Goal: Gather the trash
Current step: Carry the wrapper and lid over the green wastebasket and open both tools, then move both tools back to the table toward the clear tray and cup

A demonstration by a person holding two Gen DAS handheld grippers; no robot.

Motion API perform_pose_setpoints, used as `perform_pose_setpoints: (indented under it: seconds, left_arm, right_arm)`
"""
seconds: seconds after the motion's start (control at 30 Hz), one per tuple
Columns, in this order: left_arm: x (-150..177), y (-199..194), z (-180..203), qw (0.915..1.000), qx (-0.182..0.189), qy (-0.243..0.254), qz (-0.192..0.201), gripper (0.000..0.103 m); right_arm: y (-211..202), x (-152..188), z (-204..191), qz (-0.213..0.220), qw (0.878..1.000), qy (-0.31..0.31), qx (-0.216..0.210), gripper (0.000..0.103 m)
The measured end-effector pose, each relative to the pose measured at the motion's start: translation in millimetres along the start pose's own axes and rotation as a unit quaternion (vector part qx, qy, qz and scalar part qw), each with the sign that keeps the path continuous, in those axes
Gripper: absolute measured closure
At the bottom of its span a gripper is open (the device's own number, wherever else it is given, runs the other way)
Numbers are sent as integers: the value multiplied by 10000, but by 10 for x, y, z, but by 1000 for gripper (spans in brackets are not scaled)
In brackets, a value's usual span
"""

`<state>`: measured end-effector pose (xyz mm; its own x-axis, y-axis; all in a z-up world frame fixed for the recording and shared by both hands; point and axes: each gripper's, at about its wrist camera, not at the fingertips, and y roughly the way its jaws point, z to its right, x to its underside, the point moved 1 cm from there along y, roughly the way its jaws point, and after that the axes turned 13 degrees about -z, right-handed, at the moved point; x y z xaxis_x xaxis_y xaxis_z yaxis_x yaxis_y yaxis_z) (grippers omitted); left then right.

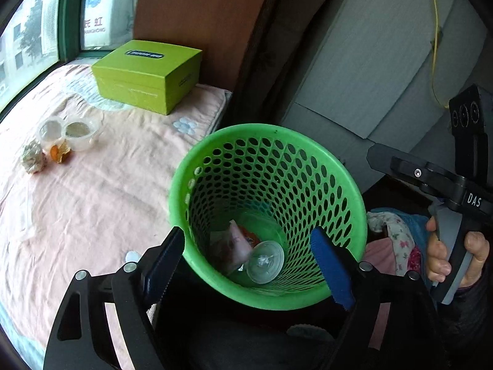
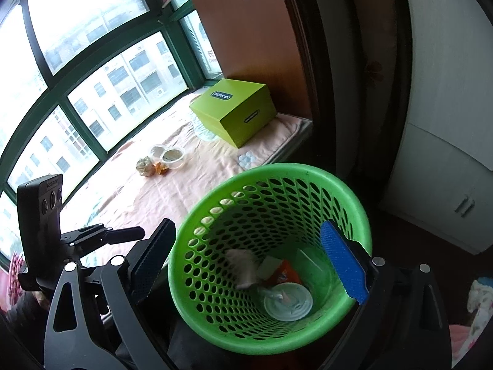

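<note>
One green perforated basket [image 1: 268, 299] is seen, tilted, its mouth facing both cameras; its base is hidden. Inside, one clear lid [image 1: 265, 262] and crumpled wrappers [image 1: 235, 245] are partly overlapped. Two clear cups [image 1: 80, 132], one peel [image 1: 60, 153] and one paper wad [image 1: 32, 158] lie on the bed [image 1: 92, 203]. Left hand-held gripper [image 1: 249, 268] and right hand-held gripper [image 2: 246, 259] are spread wide, nothing pinched.

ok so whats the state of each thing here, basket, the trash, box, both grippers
green basket: upright, holding some trash
clear lid: lying in the basket bottom
wrappers: crumpled, in the basket
clear cups: on the pink cover, not yet collected
orange peel: on the cover beside the cups
crumpled wad: on the cover
green box: closed
left gripper: open, empty
right gripper: open, empty
</note>
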<state>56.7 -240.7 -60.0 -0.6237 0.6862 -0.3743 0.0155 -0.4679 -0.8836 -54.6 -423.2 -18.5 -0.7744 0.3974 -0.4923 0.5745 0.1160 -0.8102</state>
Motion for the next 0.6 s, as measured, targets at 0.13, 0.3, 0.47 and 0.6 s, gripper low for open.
perform_pose_setpoints:
  seconds: [0.13, 0.3, 0.47, 0.6]
  left_arm:
    - [48, -89, -230, 9992, -165, -329, 132, 22]
    - [114, -245, -662, 9939, -619, -868, 289, 22]
    - [163, -413, -1186, 9818, -1132, -1469, 406, 21]
    - [194, -525, -1622, 9671, -1562, -1952, 475, 20]
  right_arm:
    - [81, -51, -76, -50, 9999, -44, -86, 9]
    - [167, -106, -241, -110, 9995, -163, -230, 9]
    - [292, -228, -459, -184, 9987, -354, -321, 9]
    - [414, -338, -647, -280, 9975, -517, -385, 9]
